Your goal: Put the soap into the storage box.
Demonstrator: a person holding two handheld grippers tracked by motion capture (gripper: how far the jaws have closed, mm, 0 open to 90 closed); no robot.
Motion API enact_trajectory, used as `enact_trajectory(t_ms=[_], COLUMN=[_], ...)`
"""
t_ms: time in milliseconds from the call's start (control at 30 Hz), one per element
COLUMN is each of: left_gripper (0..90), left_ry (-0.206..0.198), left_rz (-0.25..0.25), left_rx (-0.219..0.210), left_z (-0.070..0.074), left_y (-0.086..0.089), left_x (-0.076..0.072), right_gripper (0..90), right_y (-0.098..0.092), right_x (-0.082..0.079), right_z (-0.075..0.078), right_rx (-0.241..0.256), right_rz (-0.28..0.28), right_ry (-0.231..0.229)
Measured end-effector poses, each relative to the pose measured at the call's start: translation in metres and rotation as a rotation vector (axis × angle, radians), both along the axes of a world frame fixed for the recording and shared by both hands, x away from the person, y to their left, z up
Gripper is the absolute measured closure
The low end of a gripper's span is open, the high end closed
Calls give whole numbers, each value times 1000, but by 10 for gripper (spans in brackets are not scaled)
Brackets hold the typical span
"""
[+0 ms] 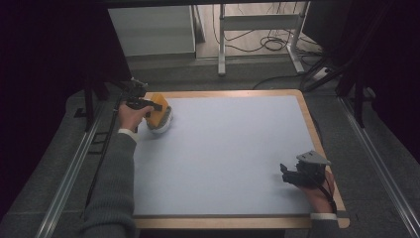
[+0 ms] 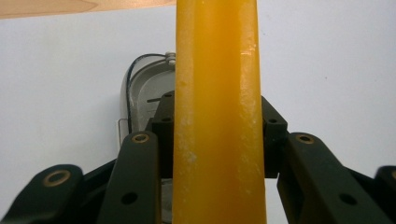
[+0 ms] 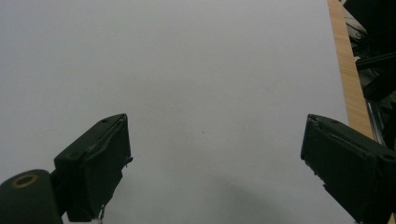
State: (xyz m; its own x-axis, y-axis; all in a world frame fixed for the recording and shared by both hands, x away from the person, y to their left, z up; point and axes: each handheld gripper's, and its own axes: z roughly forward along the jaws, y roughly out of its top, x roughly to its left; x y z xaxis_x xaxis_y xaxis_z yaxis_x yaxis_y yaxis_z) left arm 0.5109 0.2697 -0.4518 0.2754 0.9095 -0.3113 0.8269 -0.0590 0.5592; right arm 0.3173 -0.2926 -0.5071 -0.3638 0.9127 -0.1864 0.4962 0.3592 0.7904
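A pale grey mat (image 1: 223, 153) is covering the wooden-edged table (image 1: 233, 93), whose near edge is running out of frame at the bottom of the high view. At the far left corner, the left gripper (image 1: 148, 105) is clamping its jaws on a flat orange object (image 1: 158, 113), squeezing it from both sides in the left gripper view, where the orange object (image 2: 217, 116) is blocking most of what lies behind. Beneath it a white and clear item (image 1: 161, 125) is sitting on the mat; in the left gripper view the white and clear item (image 2: 140, 93) is showing just a curved rim and grey interior, and what it is cannot be made out. Near the right edge, the right gripper (image 1: 288, 174) is hovering with jaws wide apart, gripping nothing, over bare mat (image 3: 201, 93).
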Motion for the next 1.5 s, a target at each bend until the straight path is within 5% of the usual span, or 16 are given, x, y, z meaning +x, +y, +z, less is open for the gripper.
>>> enact_trajectory(t_ms=[800, 967, 1067, 1200, 1500], left_gripper=[610, 484, 342, 259, 233], left_ry=[47, -5, -27, -49, -128], left_rz=[38, 38, 53, 73, 26], left_rx=[16, -18, 26, 67, 53], left_z=[-24, -15, -7, 1, 16], left_y=[1, 3, 4, 6, 6], left_x=[6, 2, -2, -10, -31], right_gripper=[83, 82, 82, 83, 82], right_y=[0, -1, 0, 1, 1], right_x=[1, 2, 2, 1, 1], right_z=[-3, -4, -4, -4, -3], right_rx=[-13, -15, -16, -16, -17], right_rz=[-3, -5, -2, 0, 0], right_ry=[10, 10, 13, 12, 9])
